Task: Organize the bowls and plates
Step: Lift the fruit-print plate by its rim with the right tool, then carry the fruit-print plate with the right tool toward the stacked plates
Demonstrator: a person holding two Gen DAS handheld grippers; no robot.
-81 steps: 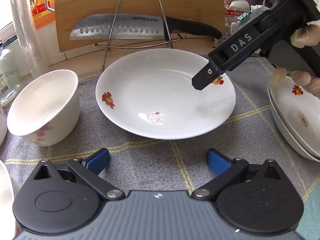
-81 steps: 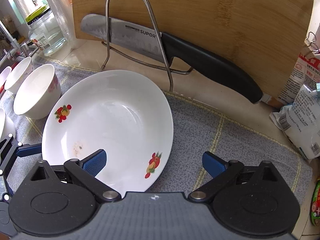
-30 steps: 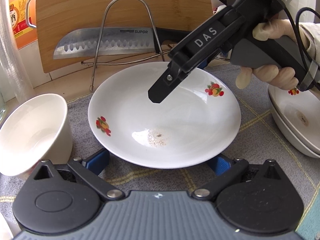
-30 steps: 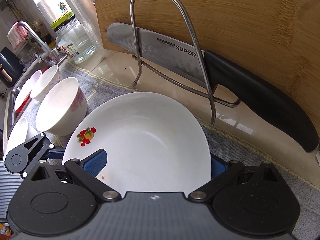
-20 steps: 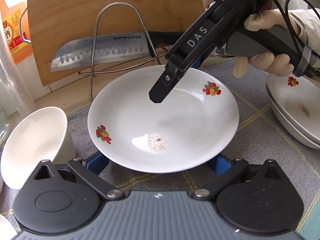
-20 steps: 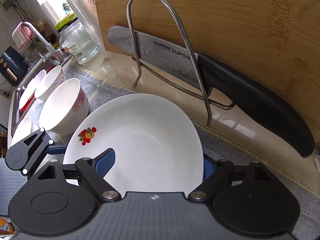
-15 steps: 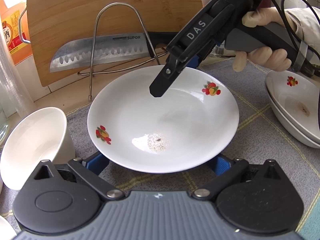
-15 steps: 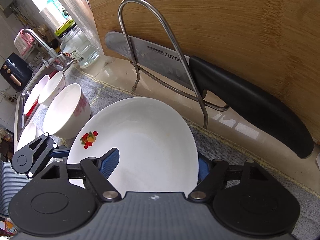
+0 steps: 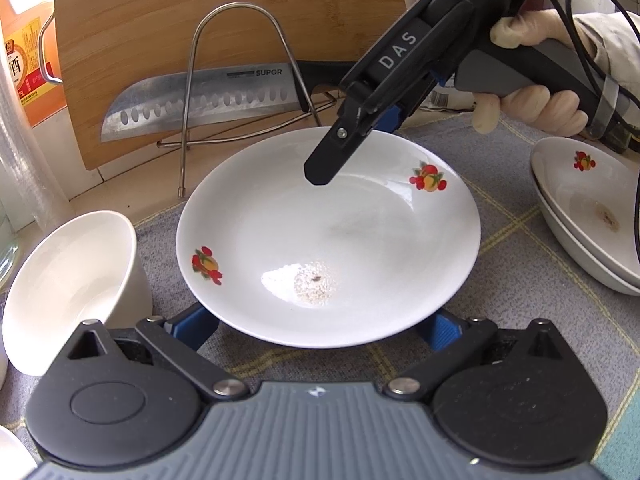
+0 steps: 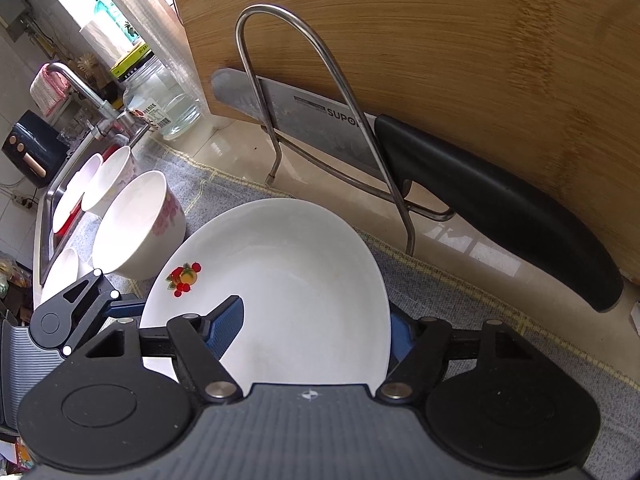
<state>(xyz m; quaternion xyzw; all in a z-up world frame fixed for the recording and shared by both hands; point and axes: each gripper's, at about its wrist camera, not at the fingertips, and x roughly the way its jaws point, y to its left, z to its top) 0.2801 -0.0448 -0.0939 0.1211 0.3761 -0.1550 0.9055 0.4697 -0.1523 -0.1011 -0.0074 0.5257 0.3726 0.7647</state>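
Observation:
A white plate with fruit prints (image 9: pixel 328 236) sits tilted on the grey cloth; it also shows in the right wrist view (image 10: pixel 280 292). My right gripper (image 10: pixel 316 328) straddles the plate's far rim, one finger over it and one under, jaws closing on it; it shows in the left wrist view (image 9: pixel 352 128). My left gripper (image 9: pixel 320 324) is open, its blue pads either side of the near rim, beneath the plate. A white bowl (image 9: pixel 72 280) stands left. Two stacked plates (image 9: pixel 584 208) lie right.
A wooden cutting board (image 9: pixel 224 20), wire rack (image 9: pixel 240 72) and knife (image 9: pixel 200 100) stand behind the plate. More bowls (image 10: pixel 104 184) line up near the sink and tap (image 10: pixel 80 84). A glass jar (image 10: pixel 168 100) stands at the back.
The right gripper has come down over the plate's far rim and its jaws have narrowed around it. The left gripper has slid under the near rim. The plate's far side looks lifted.

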